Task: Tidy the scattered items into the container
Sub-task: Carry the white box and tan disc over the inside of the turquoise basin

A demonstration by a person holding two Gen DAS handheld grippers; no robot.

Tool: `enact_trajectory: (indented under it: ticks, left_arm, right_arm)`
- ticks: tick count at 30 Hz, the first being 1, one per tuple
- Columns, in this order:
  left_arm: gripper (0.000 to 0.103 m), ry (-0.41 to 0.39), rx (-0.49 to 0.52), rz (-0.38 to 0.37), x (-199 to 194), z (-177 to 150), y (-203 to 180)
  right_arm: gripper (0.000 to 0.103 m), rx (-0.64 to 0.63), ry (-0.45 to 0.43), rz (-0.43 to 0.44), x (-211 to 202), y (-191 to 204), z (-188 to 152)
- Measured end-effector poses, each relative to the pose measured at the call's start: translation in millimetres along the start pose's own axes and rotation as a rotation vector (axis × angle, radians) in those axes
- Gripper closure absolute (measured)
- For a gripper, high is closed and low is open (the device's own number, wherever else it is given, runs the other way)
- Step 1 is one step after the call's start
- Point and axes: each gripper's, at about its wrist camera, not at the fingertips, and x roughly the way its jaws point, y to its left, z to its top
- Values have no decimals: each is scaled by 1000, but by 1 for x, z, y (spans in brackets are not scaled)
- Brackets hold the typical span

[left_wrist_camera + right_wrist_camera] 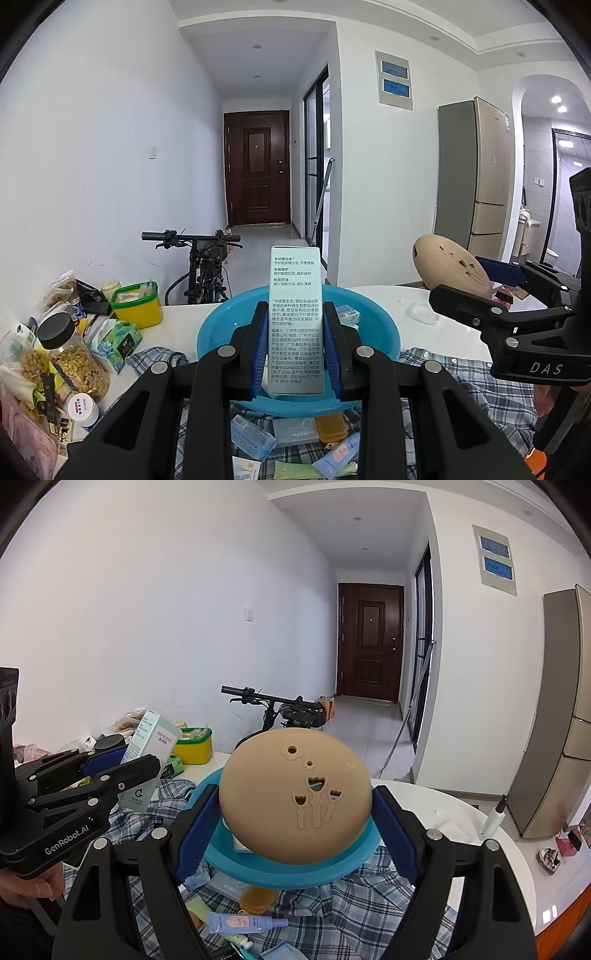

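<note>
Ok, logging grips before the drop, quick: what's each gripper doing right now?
Left gripper: closed on the tall pale green box.
Right gripper: closed on the tan egg-shaped case.

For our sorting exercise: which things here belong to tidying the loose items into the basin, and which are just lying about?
Job:
- blue basin
- pale green carton in the left gripper
- tan dome-shaped case in the right gripper
- tubes and small boxes on the plaid cloth

Lying about:
- bicycle
- fridge
- snack jar
- yellow tub
</note>
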Motion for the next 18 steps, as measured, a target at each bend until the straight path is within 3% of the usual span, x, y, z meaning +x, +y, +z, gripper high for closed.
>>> enact_trajectory:
  ticks: [18]
  left_arm:
    - [73, 74, -35, -4, 57, -9, 24]
  right_arm:
    - [23, 13, 55, 8, 45, -12, 3]
